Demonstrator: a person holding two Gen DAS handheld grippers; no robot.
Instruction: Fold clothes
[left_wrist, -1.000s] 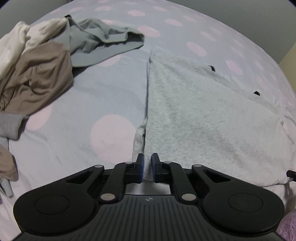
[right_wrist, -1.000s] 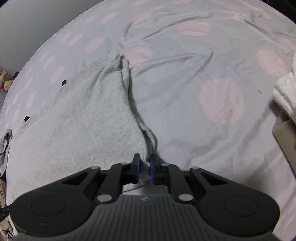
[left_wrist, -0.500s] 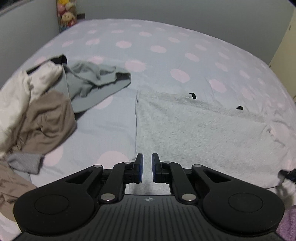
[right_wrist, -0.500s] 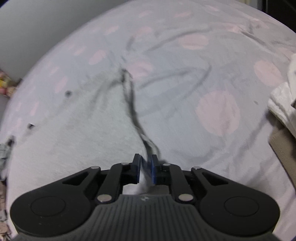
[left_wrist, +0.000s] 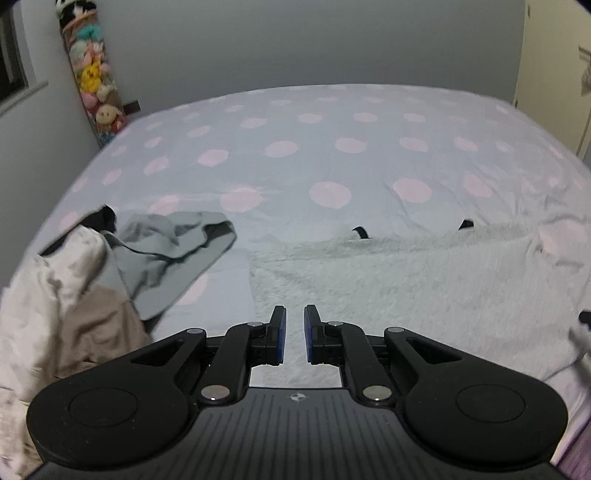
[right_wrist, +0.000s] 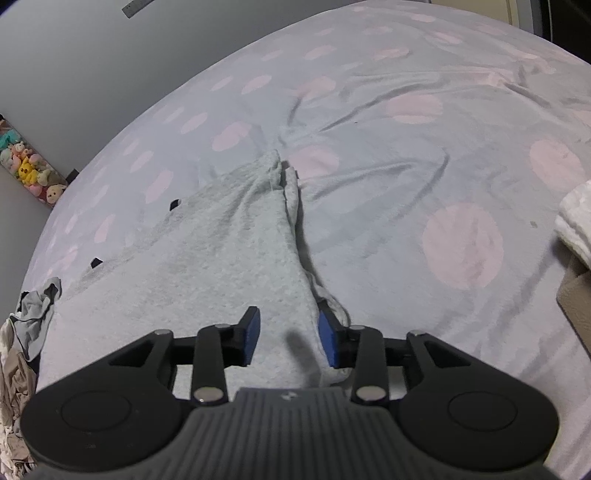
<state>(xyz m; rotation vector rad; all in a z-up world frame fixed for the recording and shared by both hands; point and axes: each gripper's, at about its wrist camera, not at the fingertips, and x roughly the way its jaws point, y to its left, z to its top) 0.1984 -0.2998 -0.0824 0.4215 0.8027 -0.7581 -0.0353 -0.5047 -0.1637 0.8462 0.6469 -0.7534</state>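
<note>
- Polka-dotted bed sheet (left_wrist: 332, 147), grey with pink spots, carries everything: the light grey fleece garment (left_wrist: 406, 280) lies flat across its middle, folded to a long band with a straight left edge.
- A second ago both hand-held grippers pinched that garment's near edge; now both have let it go and the fold rests on the bed, so this fold looks finished.
- Right hand-held gripper (right_wrist: 290, 341): its jaws are opening, the garment's near corner (right_wrist: 325, 321) lies between the blue pads but is no longer pressed.
- Left hand-held gripper (left_wrist: 294, 334): it has lifted away from the garment and now looks over it toward the far wall; its jaws are nearly closed with nothing between them.
- Both point steeply down at the garment, the right one low over the corner.
- Left of the garment a grey-green top (left_wrist: 173, 251) and a cream and tan pile (left_wrist: 55, 302) wait unfolded; right of it, a white cloth (right_wrist: 576, 225) sits at the bed's edge.
- My guess: next comes another fold or a fresh garment from the pile.
</note>
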